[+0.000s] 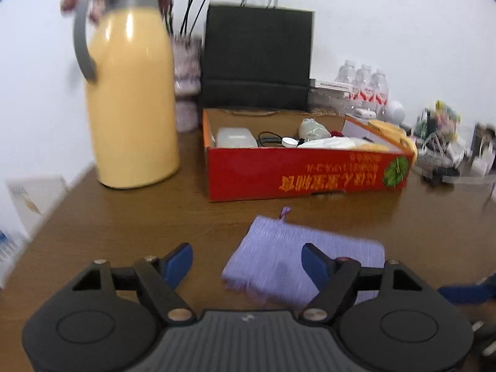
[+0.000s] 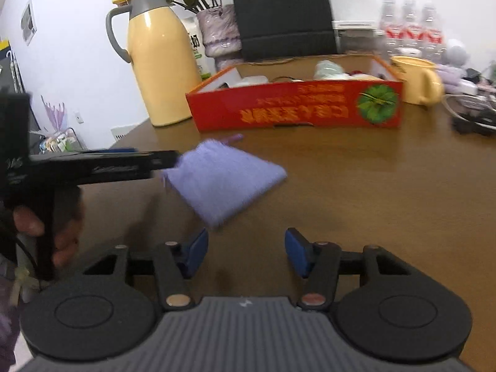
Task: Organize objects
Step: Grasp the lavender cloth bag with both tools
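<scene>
Purple cloth [image 1: 305, 260] lies flat on the table [image 1: 124, 217] at six o'clock from the red box [image 1: 307, 173], so I hang my left gripper [image 1: 246, 263] and right gripper [image 2: 245, 251] near it, jaws apart, gripping nothing

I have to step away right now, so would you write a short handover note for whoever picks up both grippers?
Left gripper: open, holding nothing, poised at the near edge of the purple cloth.
Right gripper: open, empty, just short of the cloth's near corner.
The cloth lies folded flat on the table, in front of the red box, which already holds small items.
Done: nothing gripped yet.
Left: probably grasp the cloth and put it away; the box looks likely.
</scene>
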{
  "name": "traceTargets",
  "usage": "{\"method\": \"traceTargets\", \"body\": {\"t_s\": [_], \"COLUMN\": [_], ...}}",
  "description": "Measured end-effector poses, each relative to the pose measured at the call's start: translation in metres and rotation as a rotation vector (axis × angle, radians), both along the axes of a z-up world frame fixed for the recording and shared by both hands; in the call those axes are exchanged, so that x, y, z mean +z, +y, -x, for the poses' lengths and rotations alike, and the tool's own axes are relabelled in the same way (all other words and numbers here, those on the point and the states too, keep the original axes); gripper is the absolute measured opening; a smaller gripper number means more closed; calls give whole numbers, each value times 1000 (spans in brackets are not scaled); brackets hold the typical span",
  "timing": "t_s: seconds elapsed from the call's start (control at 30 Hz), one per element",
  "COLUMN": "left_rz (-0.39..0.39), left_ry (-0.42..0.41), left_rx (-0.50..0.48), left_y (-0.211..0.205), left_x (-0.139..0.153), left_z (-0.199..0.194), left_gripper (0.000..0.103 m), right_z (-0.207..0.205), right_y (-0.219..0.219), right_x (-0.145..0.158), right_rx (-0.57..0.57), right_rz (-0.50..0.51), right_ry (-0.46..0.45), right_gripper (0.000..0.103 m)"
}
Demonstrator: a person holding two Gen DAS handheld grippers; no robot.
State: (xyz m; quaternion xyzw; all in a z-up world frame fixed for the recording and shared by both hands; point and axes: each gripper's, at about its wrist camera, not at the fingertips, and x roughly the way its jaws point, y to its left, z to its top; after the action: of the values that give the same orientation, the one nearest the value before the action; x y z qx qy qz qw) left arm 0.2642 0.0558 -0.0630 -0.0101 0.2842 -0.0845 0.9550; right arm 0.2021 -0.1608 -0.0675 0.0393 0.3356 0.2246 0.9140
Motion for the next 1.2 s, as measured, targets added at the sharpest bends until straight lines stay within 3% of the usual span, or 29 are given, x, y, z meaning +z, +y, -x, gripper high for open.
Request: {"method": "traceTargets", "body": {"t_s": [0.13,0.17,0.2,0.23,0.27,0.37,0.4,0.63,0.73,0.77,0.83,0.87,0.9,0.97,1.1,1.2], "left_rz": [14,15,17,14,9,32,34,52,46,64,93,83,77,69,108,145], "left_ry": [63,72,88,83,80,93,101,94,88,94,96,100,103,107,70,58], "left_rx": [8,-1,-7,-8,-14,-4,1,-19,8,-9,-52,-47,-41,-10,-47,-69], "left_y": [0,-1,-2,-3,-5,-7,-9,-29,-30,-30,-32,-35,-38,-41,-48,-54], "left_x": [-9,-12,-15,-16,-16,-13,-12,-10,-12,-12,-13,-12,-11,-10,3,11], "left_z": [-35,-40,-43,-43,-41,-31,-23,22,18,16,16,18,20,31,71,102], "left_gripper": [73,68,54,50,37,31,24,24,28,29,35,33,21,8,3,1], "right_z": [-34,-41,-46,-50,-55,-63,-64,-51,-50,-51,-50,-48,-46,-35,1,28], "right_y": [18,20,23,25,27,25,23,6,7,7,8,8,8,7,-6,-24], "right_x": [-6,-6,-6,-7,-7,-8,-9,-11,-11,-12,-11,-11,-11,-7,2,10], "right_rx": [-27,-25,-19,-10,-5,-38,-47,-80,-69,-59,-52,-54,-50,-51,-57,-55], "right_rz": [-3,-8,-10,-8,-1,46,61,192,212,198,185,192,190,187,144,31], "right_ry": [2,0,0,-1,-3,-17,-25,-67,-82,-83,-80,-85,-85,-91,-108,-75], "right_gripper": [56,56,56,56,56,54,54,54,44,36,29,19,9,8,8,8]}}
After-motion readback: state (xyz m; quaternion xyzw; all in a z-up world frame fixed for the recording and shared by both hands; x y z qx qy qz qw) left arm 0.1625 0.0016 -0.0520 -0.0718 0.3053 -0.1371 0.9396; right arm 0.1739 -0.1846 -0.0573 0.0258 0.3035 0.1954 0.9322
